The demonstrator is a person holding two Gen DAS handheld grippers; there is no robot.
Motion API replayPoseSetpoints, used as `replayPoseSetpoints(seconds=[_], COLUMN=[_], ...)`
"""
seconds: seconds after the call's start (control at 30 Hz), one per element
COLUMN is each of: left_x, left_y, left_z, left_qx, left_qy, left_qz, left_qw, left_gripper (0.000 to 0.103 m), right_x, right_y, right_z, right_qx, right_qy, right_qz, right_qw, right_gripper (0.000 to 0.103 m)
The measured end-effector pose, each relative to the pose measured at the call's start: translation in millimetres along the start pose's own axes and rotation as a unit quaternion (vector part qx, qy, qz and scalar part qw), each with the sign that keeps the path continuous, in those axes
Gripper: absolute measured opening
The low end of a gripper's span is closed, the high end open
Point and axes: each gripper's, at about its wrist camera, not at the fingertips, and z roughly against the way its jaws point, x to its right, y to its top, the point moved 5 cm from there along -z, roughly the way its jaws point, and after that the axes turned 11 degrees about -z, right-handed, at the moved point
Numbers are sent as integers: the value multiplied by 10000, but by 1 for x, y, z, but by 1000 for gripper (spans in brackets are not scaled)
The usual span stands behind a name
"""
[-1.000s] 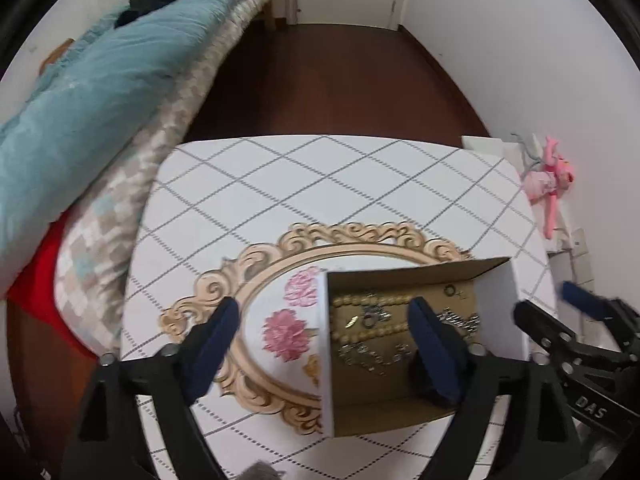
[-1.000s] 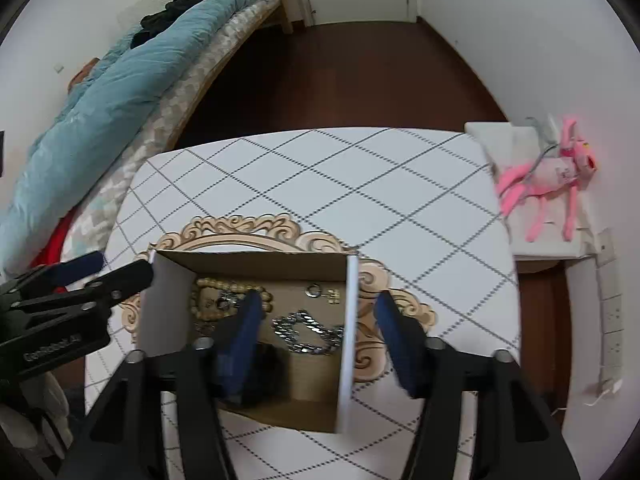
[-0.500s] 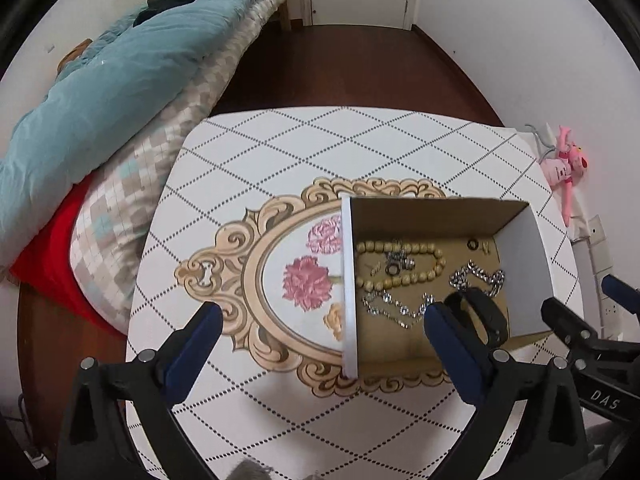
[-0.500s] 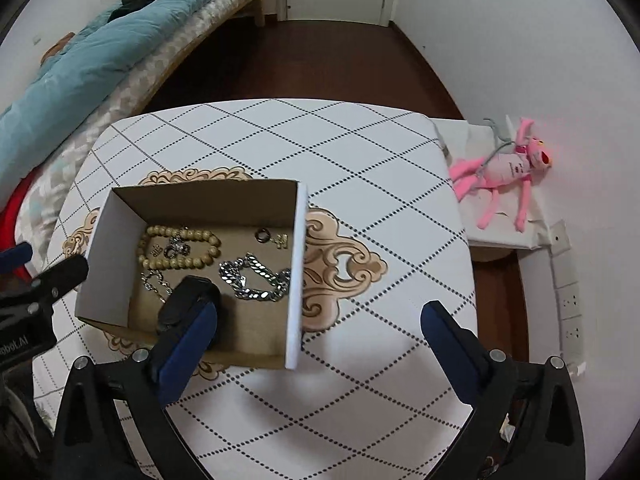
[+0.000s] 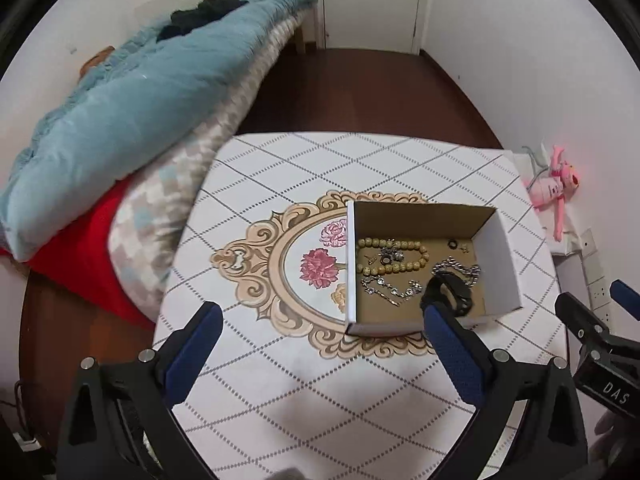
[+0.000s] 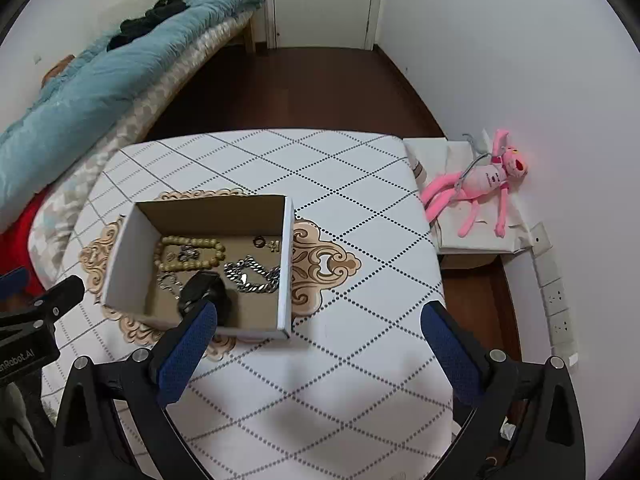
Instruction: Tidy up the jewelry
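Observation:
An open cardboard box (image 5: 500,256) (image 6: 128,256) stands on the table. Inside lie a beige bead necklace (image 5: 394,256) (image 6: 188,254), a silver chain (image 5: 456,270) (image 6: 252,274), a thin sparkly chain (image 5: 388,290), a small ring (image 6: 259,241) and a black band (image 5: 450,292) (image 6: 202,286). My left gripper (image 5: 320,352) is open and empty, held above the table in front of the box. My right gripper (image 6: 316,348) is open and empty, held in front of the box and to its right.
The table (image 6: 360,216) has a white diamond-pattern cloth with an ornate floral print (image 5: 316,268). A bed with a blue duvet (image 5: 132,120) lies to the left. A pink plush toy (image 6: 480,184) lies on a low stand on the right, by the wall.
Both grippers have pulled up and back from the box and opened wide. The jewelry stays in the box.

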Motion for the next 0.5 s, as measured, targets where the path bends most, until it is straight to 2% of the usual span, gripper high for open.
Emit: replayPoseSetpoints(seconds=[0.5], left_x=[-2], left_y=[-13], left_z=[141], left_qx=[937], left_qy=[61], left_qz=[66], left_qw=[9956], left_gripper=[103], right_x=[-3], right_y=[-16], right_z=[162], right_qx=[1131], right_qy=[183], right_qz=[8], right_qw=[9934], right_gripper=[103])
